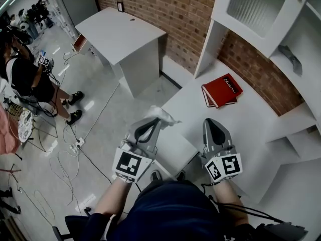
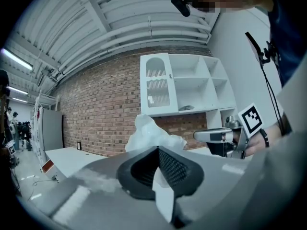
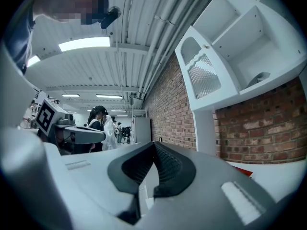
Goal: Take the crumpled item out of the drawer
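Observation:
The crumpled white item [image 1: 164, 116] sticks out past the tips of my left gripper [image 1: 157, 121], which is shut on it and holds it in the air above the open white drawer [image 1: 176, 149]. In the left gripper view the crumpled item [image 2: 149, 132] rises just beyond the closed left gripper [image 2: 157, 148], and a strip of it runs down between the pads. My right gripper [image 1: 210, 122] hovers beside it over the desk, shut with nothing in it. In the right gripper view the right gripper [image 3: 154, 143] shows its jaws pressed together, and the left gripper [image 3: 79, 134] is at the left.
A red book [image 1: 221, 90] lies on the white desk [image 1: 251, 122] against the brick wall. White shelving [image 1: 261, 14] stands above it. Another white table [image 1: 120, 34] stands farther off, and a person [image 1: 25, 77] stands at the left among floor cables.

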